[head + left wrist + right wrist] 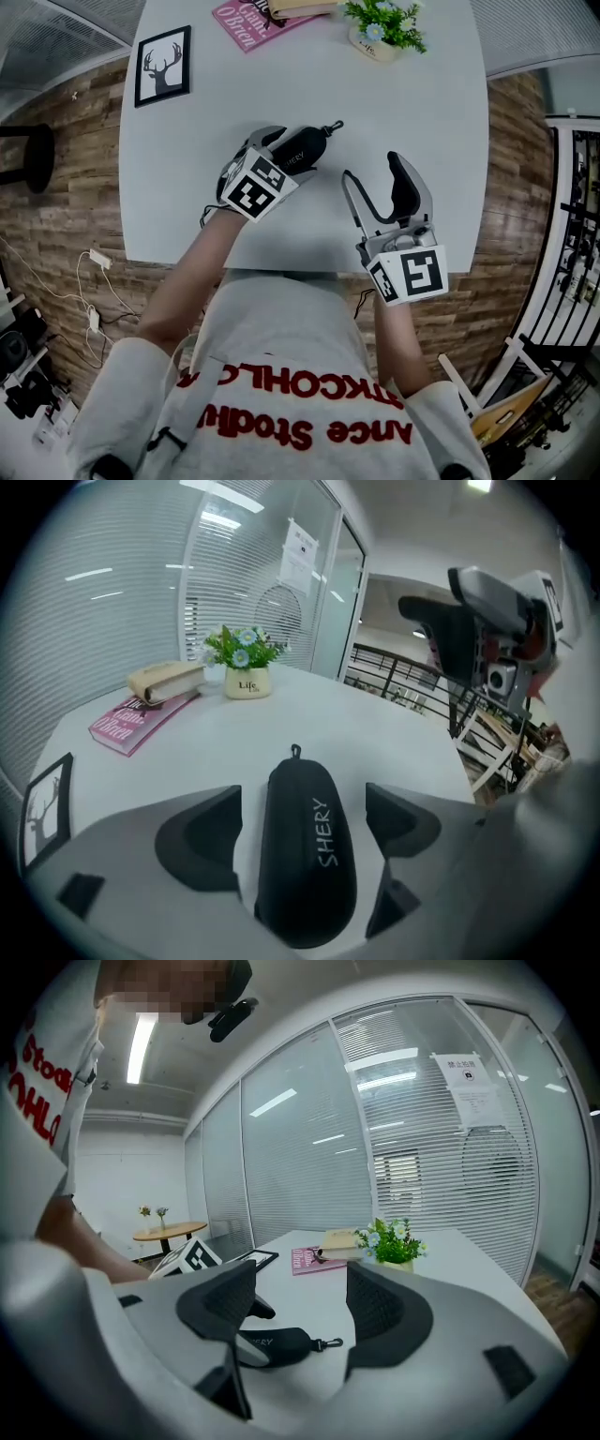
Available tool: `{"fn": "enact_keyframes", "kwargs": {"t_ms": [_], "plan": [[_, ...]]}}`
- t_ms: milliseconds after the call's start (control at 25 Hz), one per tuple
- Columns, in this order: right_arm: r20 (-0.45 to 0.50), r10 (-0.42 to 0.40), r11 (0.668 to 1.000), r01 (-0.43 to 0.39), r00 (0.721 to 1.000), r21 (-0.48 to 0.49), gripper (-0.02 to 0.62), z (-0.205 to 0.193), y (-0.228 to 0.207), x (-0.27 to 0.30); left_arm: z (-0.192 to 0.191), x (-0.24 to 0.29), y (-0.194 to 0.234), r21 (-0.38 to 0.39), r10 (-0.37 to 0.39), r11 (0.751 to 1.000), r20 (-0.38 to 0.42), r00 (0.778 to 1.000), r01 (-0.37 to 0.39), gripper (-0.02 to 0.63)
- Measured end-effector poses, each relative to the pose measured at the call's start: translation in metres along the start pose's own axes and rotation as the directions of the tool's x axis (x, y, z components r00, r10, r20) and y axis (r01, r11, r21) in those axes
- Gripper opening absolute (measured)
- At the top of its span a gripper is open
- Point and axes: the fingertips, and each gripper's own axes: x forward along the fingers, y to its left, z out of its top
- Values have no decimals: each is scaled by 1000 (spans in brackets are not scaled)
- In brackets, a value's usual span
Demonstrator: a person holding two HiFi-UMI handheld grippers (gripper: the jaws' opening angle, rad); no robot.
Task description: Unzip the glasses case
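The glasses case (302, 153) is a black, oval, zipped case lying flat on the white table (422, 94), just left of centre in the head view. Its long axis runs from lower left to upper right, and a small metal clip (335, 125) sits at its upper-right end. In the left gripper view the case (305, 855) fills the lower centre of the frame, with white lettering along its lid. The left gripper (302, 822) straddles the case with its jaws spread wide. One dark pad stands on each long side, a strip of table shows between each pad and the case, and no pad presses on it, so this claw is released. The right gripper (373, 169) sits right of centre in the head view, apart from the case. Its jaws are also spread, with nothing between them, so this claw is released too. In the right gripper view the case (272, 1344) appears beyond the gap between those jaws, low in the frame. Along the top edge of the head view lie a pink book (248, 19) and a small potted plant (382, 28). A framed deer picture (163, 64) lies at the upper left of the table.
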Motion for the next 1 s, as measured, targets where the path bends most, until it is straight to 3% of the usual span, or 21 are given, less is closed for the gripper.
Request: {"fn": "enact_keyframes", "kwargs": {"t_ms": [240, 360, 600, 880, 920, 1000], "plan": [[-10, -18, 1000, 18, 1000, 10, 291, -6, -9, -4, -16, 23, 2, 57, 7, 998, -154, 988, 2, 413], [-13, -19, 1000, 19, 1000, 15, 291, -8, -12, -5, -19, 27, -1, 10, -28, 999, -197, 980, 31, 333], [-16, -13, 1000, 13, 1000, 22, 291, -10, -13, -6, -19, 25, 1, -43, -22, 999, -215, 976, 14, 328], [-35, 24, 999, -23, 999, 25, 291, -17, -5, 1, -30, 13, 18, -209, 27, 975, -224, 974, -75, 329], [-35, 30, 999, -29, 999, 25, 291, -17, -4, 2, -31, 11, 18, -203, 32, 976, -220, 975, -78, 330], [-35, 39, 999, -38, 999, 23, 291, -16, -2, 3, -28, 8, 15, -118, 44, 991, -195, 980, -68, 333]]}}
